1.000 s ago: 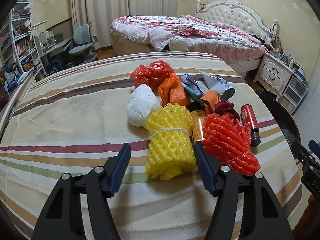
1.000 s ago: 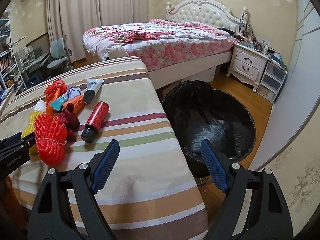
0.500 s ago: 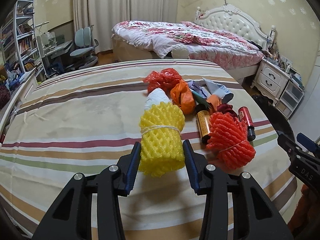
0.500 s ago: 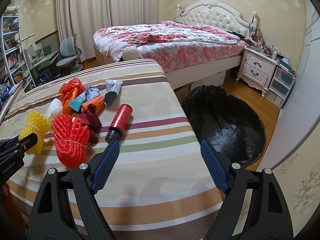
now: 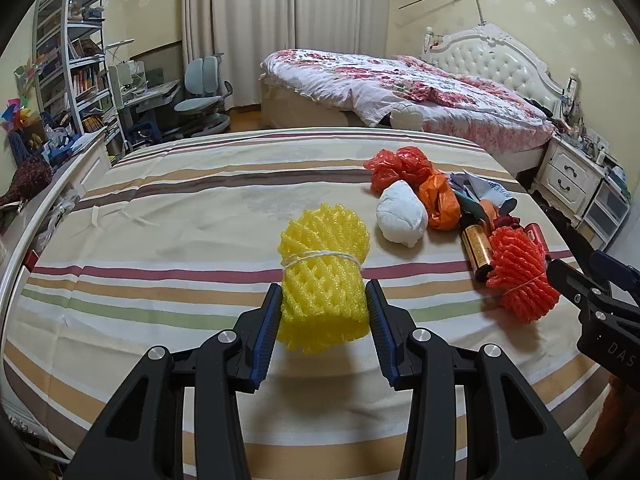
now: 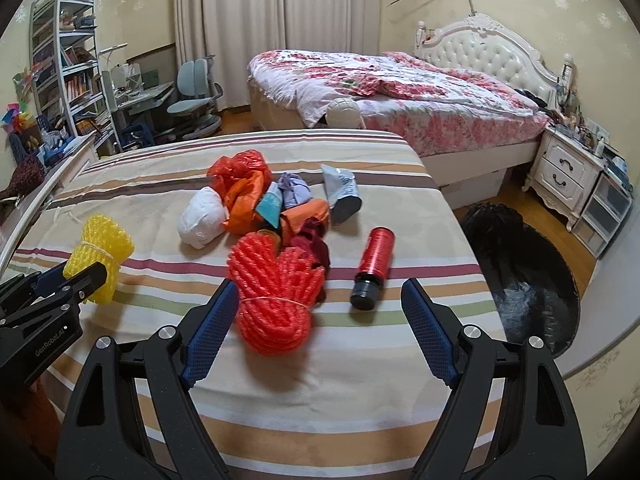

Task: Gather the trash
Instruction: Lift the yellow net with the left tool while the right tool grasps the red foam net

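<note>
My left gripper (image 5: 324,312) is shut on a yellow foam net bundle (image 5: 324,276) and holds it just above the striped cloth; it also shows in the right wrist view (image 6: 100,256). My right gripper (image 6: 316,320) is open, with a red foam net bundle (image 6: 276,292) by its left finger. A red bottle (image 6: 374,264), a white wad (image 6: 202,218), orange and red plastic bags (image 6: 244,184) and a squeezed tube (image 6: 342,190) lie in a pile on the cloth. A black trash bag (image 6: 524,272) sits open on the floor at the right.
The striped table (image 5: 160,220) ends at the right near the trash bag. A bed (image 6: 400,96), a white nightstand (image 6: 568,172), desk chairs (image 5: 204,96) and a bookshelf (image 5: 76,64) stand behind.
My left gripper closed on the yellow net bundle and moved it left, away from the pile. My right gripper swung left from the trash bag toward the red net bundle.
</note>
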The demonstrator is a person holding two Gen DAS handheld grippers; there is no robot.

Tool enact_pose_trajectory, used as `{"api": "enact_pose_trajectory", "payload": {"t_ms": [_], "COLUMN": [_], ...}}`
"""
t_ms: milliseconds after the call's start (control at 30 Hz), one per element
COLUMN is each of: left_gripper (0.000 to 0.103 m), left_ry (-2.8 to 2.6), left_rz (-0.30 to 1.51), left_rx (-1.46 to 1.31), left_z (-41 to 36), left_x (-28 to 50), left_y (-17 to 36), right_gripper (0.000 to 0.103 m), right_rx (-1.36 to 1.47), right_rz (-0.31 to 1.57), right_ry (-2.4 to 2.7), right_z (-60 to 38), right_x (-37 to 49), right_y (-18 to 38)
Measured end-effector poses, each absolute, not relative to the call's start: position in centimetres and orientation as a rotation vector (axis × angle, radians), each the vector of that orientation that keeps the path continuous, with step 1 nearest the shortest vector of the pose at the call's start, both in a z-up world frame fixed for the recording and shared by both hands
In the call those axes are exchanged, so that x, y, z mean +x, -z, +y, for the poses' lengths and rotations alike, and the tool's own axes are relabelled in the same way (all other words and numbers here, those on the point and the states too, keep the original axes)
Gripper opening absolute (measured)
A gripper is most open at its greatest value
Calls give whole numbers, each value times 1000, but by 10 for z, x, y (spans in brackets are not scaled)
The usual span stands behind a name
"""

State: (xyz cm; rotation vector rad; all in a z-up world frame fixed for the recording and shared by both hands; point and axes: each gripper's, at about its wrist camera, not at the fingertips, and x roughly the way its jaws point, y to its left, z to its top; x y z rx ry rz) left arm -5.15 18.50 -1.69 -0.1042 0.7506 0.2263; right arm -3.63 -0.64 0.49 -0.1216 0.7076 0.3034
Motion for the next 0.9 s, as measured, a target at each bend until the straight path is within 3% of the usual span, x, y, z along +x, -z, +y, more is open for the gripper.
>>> {"api": "enact_pose_trajectory", "payload": {"t_ms": [167, 333, 433, 900], "left_gripper": [43, 43, 43, 43], "left_ry": [-222, -213, -209, -150], "left_rz": [756, 767, 771, 712], "left_rx": [-117, -128, -135, -126], "left_z": [188, 189, 189, 165], "left_x": [-52, -51, -52, -55], "left_y": [22, 27, 28, 6], "right_gripper": [77, 52, 45, 41], "right_rx": [-149, -149, -146, -99], "right_rz": [728, 780, 785, 693], "right_ry": [-324, -360, -377, -351], "right_z": [10, 16, 16, -16], "right_x": [-32, -27, -29, -44], "right_y": [1, 12, 15, -18]}}
